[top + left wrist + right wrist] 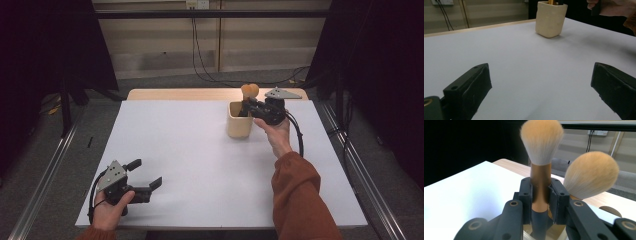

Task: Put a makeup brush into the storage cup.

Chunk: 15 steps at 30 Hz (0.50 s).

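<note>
White laminate covers the table (200, 165) in the high view, with a cream, square-sided holder cup (239, 120) standing at about two o'clock from its middle. The right tool (248, 106) reaches over the cup's mouth, closed on a brush whose tan bristle tuft (249, 90) rises above it, probably to lift it out or settle it in; which, I cannot tell. The left tool (146, 176) rests at seven o'clock, near the front edge and well apart from the cup, seemingly parked out of the way.

Seen from the left gripper view, its jaws stand wide with bare table between them, and the cup (551, 18) sits far off at one o'clock.

From the right gripper view, the jaws clamp the brown cylindrical handle (540, 187) of an upright brush just under its pale tuft, a grip that keeps it vertical. A second, rounder tan brush head (591, 175) leans beside it at three o'clock, apparently also in the cup.
</note>
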Each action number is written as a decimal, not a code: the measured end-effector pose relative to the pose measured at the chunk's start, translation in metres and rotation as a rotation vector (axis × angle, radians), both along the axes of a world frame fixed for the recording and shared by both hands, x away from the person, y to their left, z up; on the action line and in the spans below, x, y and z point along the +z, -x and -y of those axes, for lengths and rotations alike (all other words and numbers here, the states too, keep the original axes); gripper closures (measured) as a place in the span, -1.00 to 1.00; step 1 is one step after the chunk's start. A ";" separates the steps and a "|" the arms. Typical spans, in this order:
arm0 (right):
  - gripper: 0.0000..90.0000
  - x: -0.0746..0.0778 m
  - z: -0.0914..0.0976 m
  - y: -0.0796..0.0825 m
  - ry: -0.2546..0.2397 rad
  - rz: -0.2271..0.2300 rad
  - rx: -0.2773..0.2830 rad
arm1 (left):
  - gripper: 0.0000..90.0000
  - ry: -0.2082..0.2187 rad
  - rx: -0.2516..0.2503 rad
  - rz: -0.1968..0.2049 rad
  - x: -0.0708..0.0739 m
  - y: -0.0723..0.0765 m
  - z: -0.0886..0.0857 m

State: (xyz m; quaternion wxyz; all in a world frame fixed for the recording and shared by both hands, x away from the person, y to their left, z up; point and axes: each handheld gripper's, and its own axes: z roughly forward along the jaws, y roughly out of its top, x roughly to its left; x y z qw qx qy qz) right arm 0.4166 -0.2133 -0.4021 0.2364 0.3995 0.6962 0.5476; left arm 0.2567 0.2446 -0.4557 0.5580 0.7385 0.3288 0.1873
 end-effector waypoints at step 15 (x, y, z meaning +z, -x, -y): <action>0.63 -0.014 -0.002 0.000 0.008 -0.042 -0.013 | -0.94 -0.006 -0.004 -0.002 0.000 -0.002 0.002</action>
